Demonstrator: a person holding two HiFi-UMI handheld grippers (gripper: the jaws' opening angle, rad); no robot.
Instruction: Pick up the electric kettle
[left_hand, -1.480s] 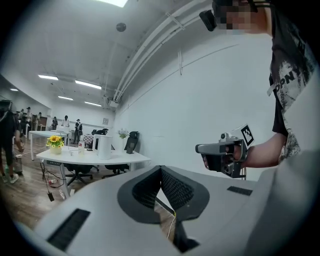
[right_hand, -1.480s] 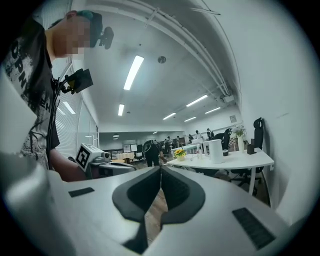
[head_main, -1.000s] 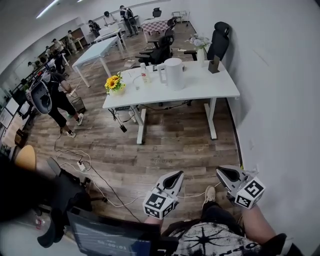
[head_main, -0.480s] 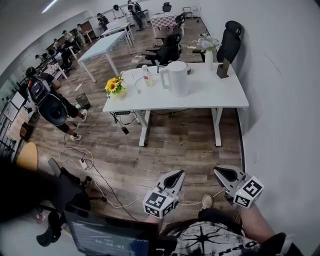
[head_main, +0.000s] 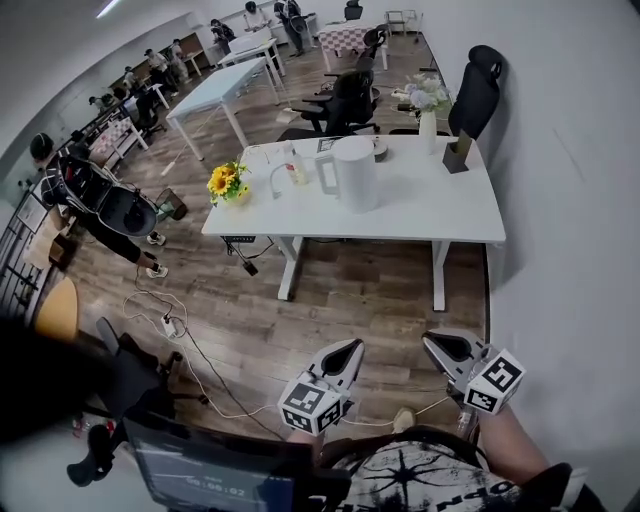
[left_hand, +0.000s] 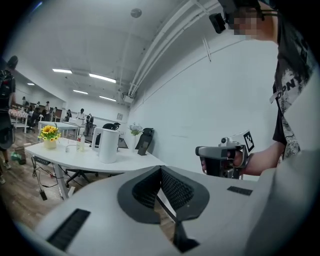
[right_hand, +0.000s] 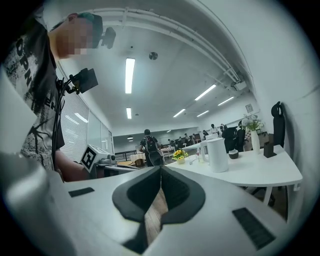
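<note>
The white electric kettle (head_main: 352, 175) stands upright on the white table (head_main: 430, 212), far ahead of both grippers across the wooden floor. It shows small in the left gripper view (left_hand: 107, 145) and in the right gripper view (right_hand: 216, 155). My left gripper (head_main: 350, 350) is held low over the floor, its jaws shut with nothing between them (left_hand: 160, 170). My right gripper (head_main: 440, 345) is held beside it, also shut and empty (right_hand: 160, 170). Neither gripper is near the kettle.
On the table are a pot of sunflowers (head_main: 225, 182), a bottle (head_main: 295, 168), a flower vase (head_main: 428, 102) and a dark holder (head_main: 459, 152). Office chairs (head_main: 478, 88) stand behind it. A person with a backpack (head_main: 110, 208) is at left. Cables (head_main: 160, 325) lie on the floor. A wall runs along the right.
The table and kettle have drawn closer and shifted right in the head view. Both grippers kept their place side by side in the view, still shut.
</note>
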